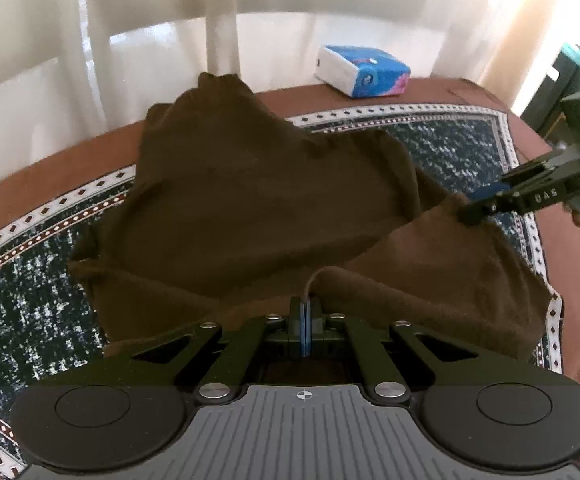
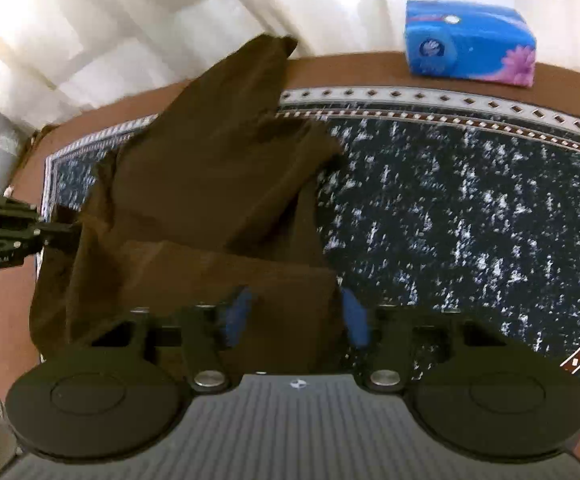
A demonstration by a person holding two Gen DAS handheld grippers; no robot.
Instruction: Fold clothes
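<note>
Brown garment [image 1: 274, 208] between both grippers

My left gripper [image 1: 305, 308] pinches the brown garment [image 1: 258, 208] hem; my right gripper [image 1: 475, 210] touches its far edge, tissue pack [image 1: 363, 70] beyond

Light source: I see daylight coming through the pale curtains [image 1: 150, 20] behind the table, strongest at upper right of my left wrist view.
Glare: the curtains wash out nearly white; a glossy sheen shows on the tissue pack [image 2: 470, 40].
Dark areas: the brown garment [image 1: 250, 200] reads almost black, its folds hard to separate.
Blur: the right wrist view is smeared, worst on the garment's edges and the blue pads [image 2: 238, 312].
Distortion: fisheye bends the patterned cloth [image 2: 470, 208] border into arcs; black corners vignette both views.
</note>
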